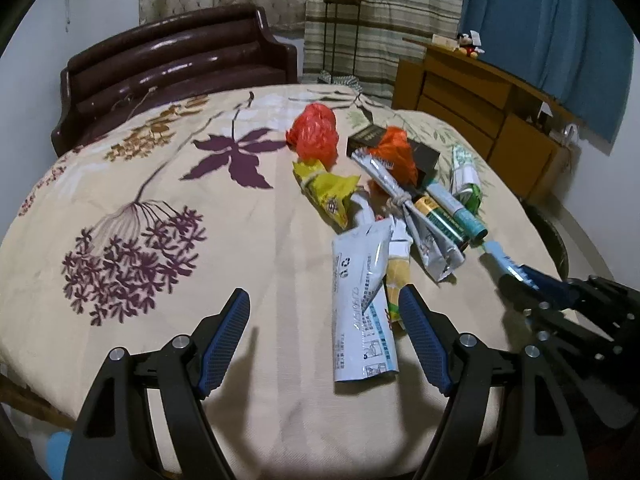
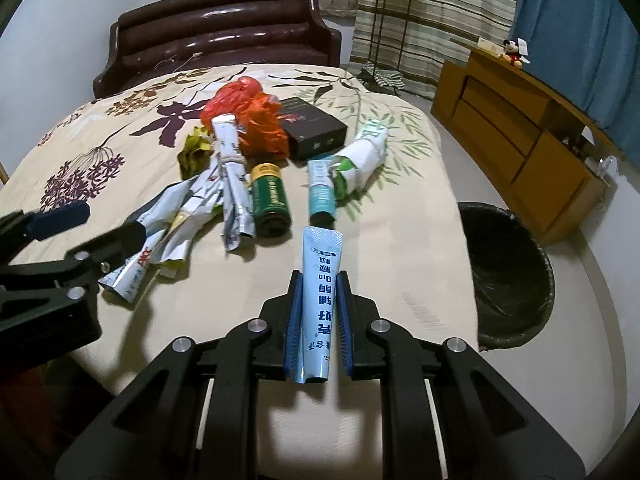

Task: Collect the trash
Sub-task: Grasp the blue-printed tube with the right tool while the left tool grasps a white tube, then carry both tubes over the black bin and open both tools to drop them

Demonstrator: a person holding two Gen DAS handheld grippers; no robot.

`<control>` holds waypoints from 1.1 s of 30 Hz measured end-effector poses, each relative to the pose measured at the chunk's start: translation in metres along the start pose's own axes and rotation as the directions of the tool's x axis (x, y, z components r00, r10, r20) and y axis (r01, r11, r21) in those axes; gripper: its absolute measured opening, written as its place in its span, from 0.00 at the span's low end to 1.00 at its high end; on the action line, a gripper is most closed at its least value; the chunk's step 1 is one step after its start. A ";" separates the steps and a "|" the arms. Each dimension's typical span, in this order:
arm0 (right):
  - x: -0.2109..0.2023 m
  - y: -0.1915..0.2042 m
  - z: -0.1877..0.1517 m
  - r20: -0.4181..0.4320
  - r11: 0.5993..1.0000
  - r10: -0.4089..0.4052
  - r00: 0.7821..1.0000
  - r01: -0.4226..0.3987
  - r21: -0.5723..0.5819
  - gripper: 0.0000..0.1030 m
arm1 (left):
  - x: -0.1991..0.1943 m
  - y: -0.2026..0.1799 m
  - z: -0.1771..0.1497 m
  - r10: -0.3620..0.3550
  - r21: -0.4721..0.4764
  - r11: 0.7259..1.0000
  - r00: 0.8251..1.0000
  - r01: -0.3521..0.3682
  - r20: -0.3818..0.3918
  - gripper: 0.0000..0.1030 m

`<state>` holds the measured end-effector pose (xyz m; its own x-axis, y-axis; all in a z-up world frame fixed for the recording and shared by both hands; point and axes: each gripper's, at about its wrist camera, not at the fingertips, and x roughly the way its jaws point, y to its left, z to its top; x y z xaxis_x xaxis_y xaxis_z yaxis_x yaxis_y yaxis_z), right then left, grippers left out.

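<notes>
Trash lies piled on a floral tablecloth (image 1: 160, 184). My right gripper (image 2: 319, 280) is shut on a light blue tube (image 2: 321, 256), which lies lengthwise between the pads just above the cloth. The tube (image 1: 505, 261) also shows at the right of the left wrist view, in the right gripper (image 1: 532, 284). My left gripper (image 1: 323, 296) stands open over the cloth, holding nothing. Its right finger is beside a white printed pouch (image 1: 360, 300). The left gripper (image 2: 100, 226) shows at the left of the right wrist view.
The pile holds red plastic bags (image 1: 316, 132), a yellow wrapper (image 1: 328, 192), a green can (image 2: 270, 198), a black box (image 2: 312, 128) and a knotted silver packet (image 2: 234, 184). A dark bin (image 2: 508, 280) stands on the floor, right of the table. A wooden cabinet (image 2: 520, 140) lies beyond.
</notes>
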<state>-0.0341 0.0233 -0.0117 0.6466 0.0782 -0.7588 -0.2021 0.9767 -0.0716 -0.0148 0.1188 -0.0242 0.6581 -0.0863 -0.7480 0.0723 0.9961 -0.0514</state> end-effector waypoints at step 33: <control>-0.016 -0.030 0.009 0.067 0.999 -0.019 0.998 0.016 0.050 0.16 | -0.025 -0.001 0.019 -0.100 -0.022 0.994 0.989 0.103 0.113 0.24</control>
<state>-0.0316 -0.0050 0.0082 0.6980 0.0723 -0.7124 -0.1549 0.9866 -0.0517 -0.0170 0.1193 0.0076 0.7277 -0.1876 -0.6598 0.1236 0.9820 -0.1429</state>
